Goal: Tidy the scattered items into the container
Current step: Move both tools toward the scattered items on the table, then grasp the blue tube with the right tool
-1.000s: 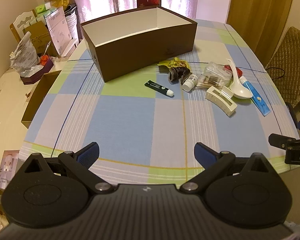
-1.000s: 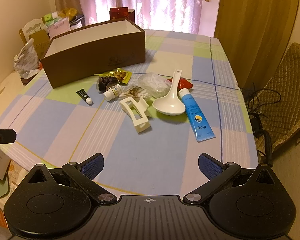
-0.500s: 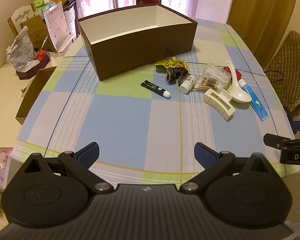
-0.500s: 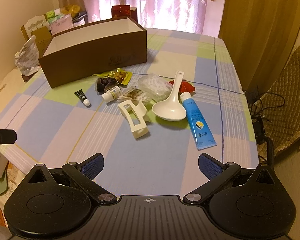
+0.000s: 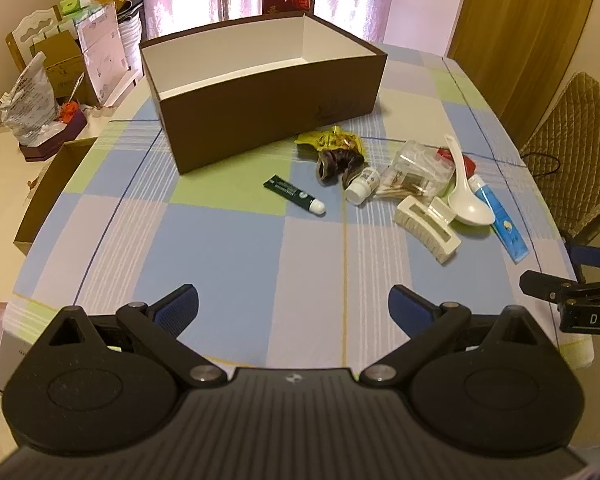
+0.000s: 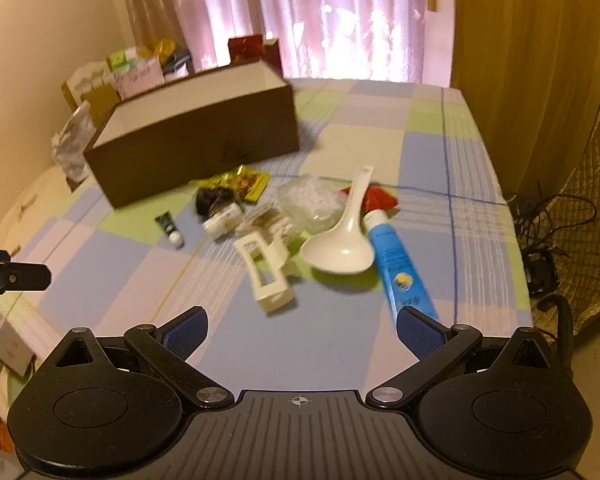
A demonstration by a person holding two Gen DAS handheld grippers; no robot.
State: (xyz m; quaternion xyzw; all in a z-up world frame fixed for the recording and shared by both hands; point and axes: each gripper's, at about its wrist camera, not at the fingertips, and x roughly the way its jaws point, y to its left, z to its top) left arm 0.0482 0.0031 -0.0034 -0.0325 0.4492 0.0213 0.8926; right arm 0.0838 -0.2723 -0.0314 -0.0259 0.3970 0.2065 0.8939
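Two fisheye views are given. Through the left wrist camera, the left tongs (image 5: 294, 300) are seen at the bottom of the frame with their blue pads set wide apart and nothing between them, held over the near edge of the checked worktop (image 5: 228, 240). An open brown box (image 5: 260, 92) with a white interior is placed at upper centre. To the right of centre the scattered items are gathered: a dark green tube (image 5: 294, 195) lying alone, a gold wrapper (image 5: 332, 140) just below the box front, a dark scrunchie (image 5: 334, 164) touching a small white bottle (image 5: 362, 188), a clear packet (image 5: 414, 168), a cream hair claw (image 5: 426, 228), a white spoon (image 5: 466, 196) and a blue tube (image 5: 502, 220). Part of the other tool is visible at the right edge — black, with white lettering.

Through the right wrist camera, somewhat blurred, the right tongs (image 6: 302, 330) are shown at the bottom, likewise spread wide and empty. The box (image 6: 192, 140) is found at upper left, well apart from the tongs. The hair claw (image 6: 266, 270) and the spoon (image 6: 342, 236) lie at mid-frame, the blue tube (image 6: 398, 264) just right of the spoon — its lower end close to the right pad. The green tube (image 6: 170, 228), bottle (image 6: 222, 222), scrunchie (image 6: 212, 200) and wrapper (image 6: 242, 180) are strung toward the box.
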